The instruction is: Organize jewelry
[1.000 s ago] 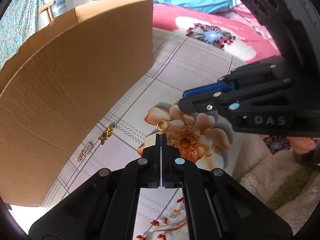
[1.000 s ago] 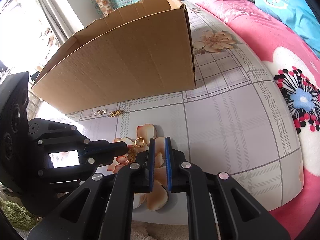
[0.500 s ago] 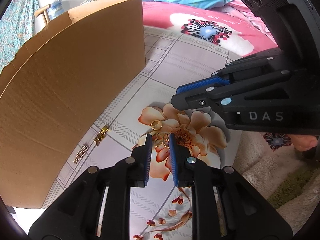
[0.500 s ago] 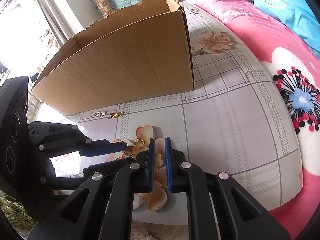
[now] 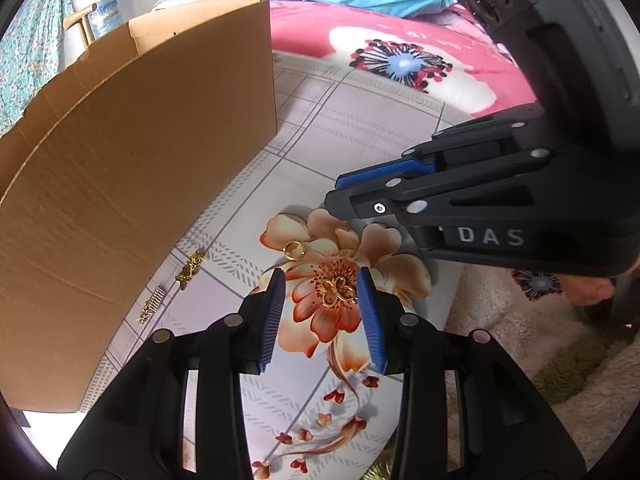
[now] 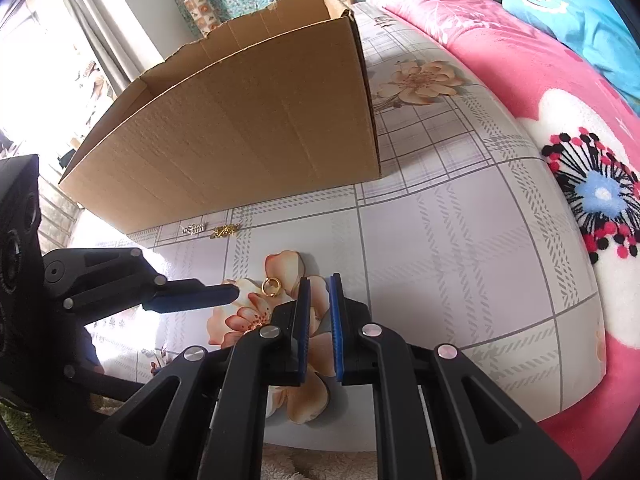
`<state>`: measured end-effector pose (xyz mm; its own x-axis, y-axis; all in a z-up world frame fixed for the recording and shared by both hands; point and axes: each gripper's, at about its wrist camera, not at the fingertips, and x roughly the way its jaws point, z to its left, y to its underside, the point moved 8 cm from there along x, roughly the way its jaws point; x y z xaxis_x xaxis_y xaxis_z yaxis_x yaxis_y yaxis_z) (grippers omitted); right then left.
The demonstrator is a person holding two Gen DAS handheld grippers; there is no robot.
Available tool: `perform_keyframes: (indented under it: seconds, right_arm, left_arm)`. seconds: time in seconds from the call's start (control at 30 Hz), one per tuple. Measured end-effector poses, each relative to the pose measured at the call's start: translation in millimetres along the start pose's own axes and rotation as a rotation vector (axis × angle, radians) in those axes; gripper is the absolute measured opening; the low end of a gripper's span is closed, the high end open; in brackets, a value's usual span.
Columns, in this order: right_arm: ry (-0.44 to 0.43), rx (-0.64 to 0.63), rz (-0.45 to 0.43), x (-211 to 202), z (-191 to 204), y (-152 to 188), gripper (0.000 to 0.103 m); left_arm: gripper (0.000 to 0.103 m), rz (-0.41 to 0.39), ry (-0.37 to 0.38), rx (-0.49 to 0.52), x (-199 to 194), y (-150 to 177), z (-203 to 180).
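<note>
Your left gripper [image 5: 322,280] points down at the flowered tablecloth [image 5: 360,120], and its jaws are opening. Going left to right in its view: well off to its left stands the cardboard box [image 5: 140,160], and at the foot of the box lie a small silver piece [image 5: 152,302] and, just right of that, a gold flower-shaped piece [image 5: 190,268]. Ahead of your left fingertip and slightly left sits a gold ring [image 5: 294,249] on a printed petal. Between the blue pads [image 5: 274,312] lies a gold butterfly-shaped piece [image 5: 338,293], flat on the printed flower; it sits close to the right pad, and neither pad presses on it.

To the right of that, your right gripper [image 5: 340,196] reaches in from the side, tips above the cloth and just beyond the butterfly piece.

In the right gripper's [image 6: 318,284] own view, its jaws stand nearly shut with only a narrow slit and nothing between them. The ring [image 6: 271,286] lies just left of its left fingertip, with the left gripper's [image 6: 234,292] tip beside it. A pink blanket [image 6: 540,80] lies far to the right.
</note>
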<state>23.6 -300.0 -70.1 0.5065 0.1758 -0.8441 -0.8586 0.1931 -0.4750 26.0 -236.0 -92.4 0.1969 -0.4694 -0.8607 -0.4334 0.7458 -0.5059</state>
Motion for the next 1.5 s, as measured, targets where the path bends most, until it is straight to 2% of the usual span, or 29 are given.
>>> perform_keyframes:
  seconds: [0.2, 0.3, 0.47, 0.53, 0.97, 1.1, 1.27, 1.4, 1.5]
  right_arm:
    - [-0.001, 0.0, -0.007, 0, 4, 0, 0.01]
    - [-0.002, -0.001, -0.01, -2, 3, 0, 0.01]
    - [-0.002, 0.003, -0.013, -2, 2, 0, 0.01]
    - [-0.003, 0.003, -0.014, -2, 4, 0, 0.01]
    - [-0.006, -0.01, -0.016, -3, 6, -2, 0.01]
    - [-0.013, -0.053, -0.008, 1, 16, -4, 0.01]
    - [0.011, -0.175, 0.015, 12, 39, -2, 0.01]
    - [0.052, -0.248, 0.027, 22, 51, -2, 0.019]
    - [0.085, -0.28, 0.025, 24, 55, -4, 0.019]
  left_arm:
    - [0.034, 0.01, -0.029, 0.034, 4, 5, -8]
    - [0.028, 0.008, -0.054, 0.053, 6, 7, -9]
    - [0.024, -0.001, -0.051, 0.058, 6, 7, -8]
    - [0.016, -0.005, -0.044, 0.06, 6, 6, -9]
    - [0.016, -0.03, -0.033, 0.004, 0, 8, 0]
    - [0.016, -0.045, -0.059, -0.035, -8, 11, 13]
    - [0.016, -0.054, -0.099, -0.109, -16, 16, 36]
    - [0.016, -0.052, -0.119, -0.145, -20, 22, 48]
    - [0.016, -0.051, -0.124, -0.159, -21, 25, 52]
